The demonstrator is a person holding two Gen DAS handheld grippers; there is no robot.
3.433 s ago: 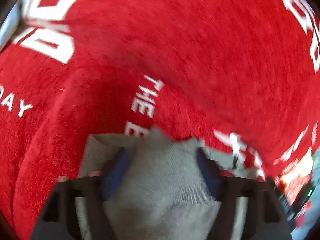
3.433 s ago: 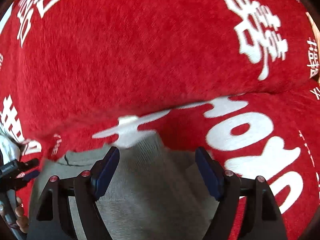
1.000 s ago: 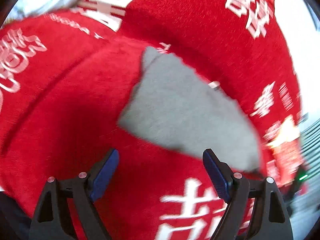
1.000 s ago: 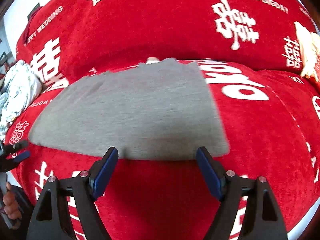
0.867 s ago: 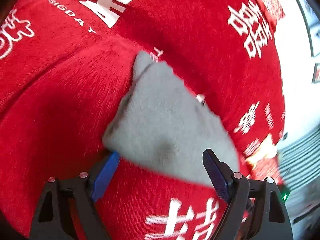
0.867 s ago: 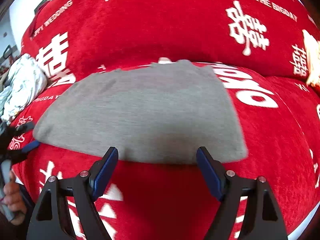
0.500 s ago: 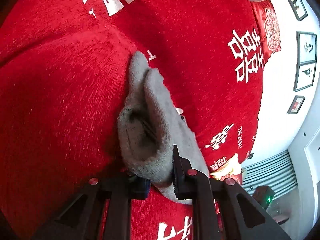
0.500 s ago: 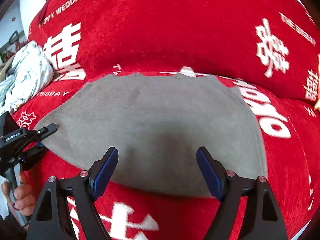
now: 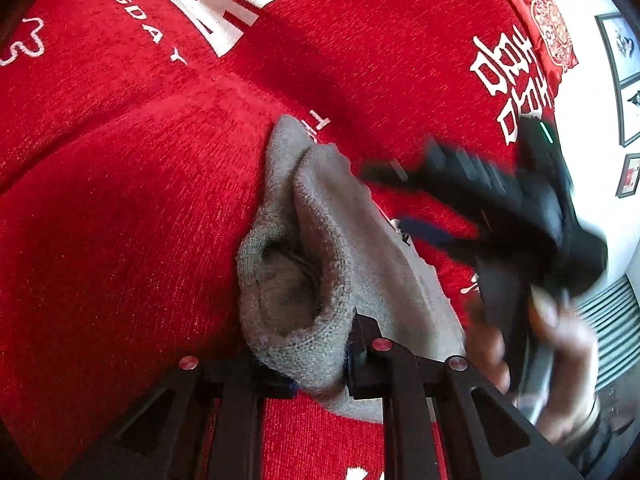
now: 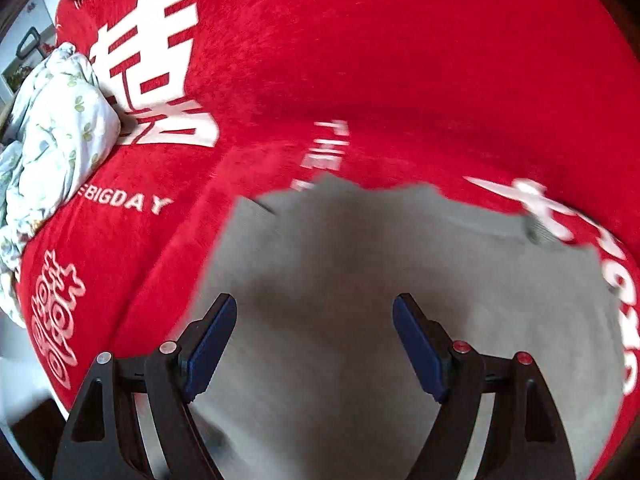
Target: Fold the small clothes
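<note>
Nearest to you, L side: your left gripper [image 9: 320, 364] is pinched tight on the near corner of the grey garment [image 9: 320, 248], jaws together w/ a bunched wad of knit squeezed between them. The cloth puckers into a little pocket right above the grip, then runs away from you and to the right as a flat strip on the red blanket [image 9: 100, 220].

R side: your right gripper [image 10: 314, 344] has its jaws wide apart, nothing in them. It hangs over the grey garment [image 10: 400, 272], blue pads [image 10: 210, 344] either side of bare cloth; can't tell if the tips touch it. From the left cam it shows as a blurred black shape [image 9: 500, 208] w/ your hand [image 9: 556, 352] under it, out past the far end of the strip.

The relation that counts: the cloth's long axis runs from the L grip toward the R gripper, so L holds one end and R sits nearer the other, free end. The edge R likely needs lies below and toward you from its tips, not ahead. Judging from this, a matching pinch on that near edge comes next, then the fold.

Farther back: a floral bundle of bedding [image 10: 52, 128] at the blanket's left edge, well apart from the garment.
</note>
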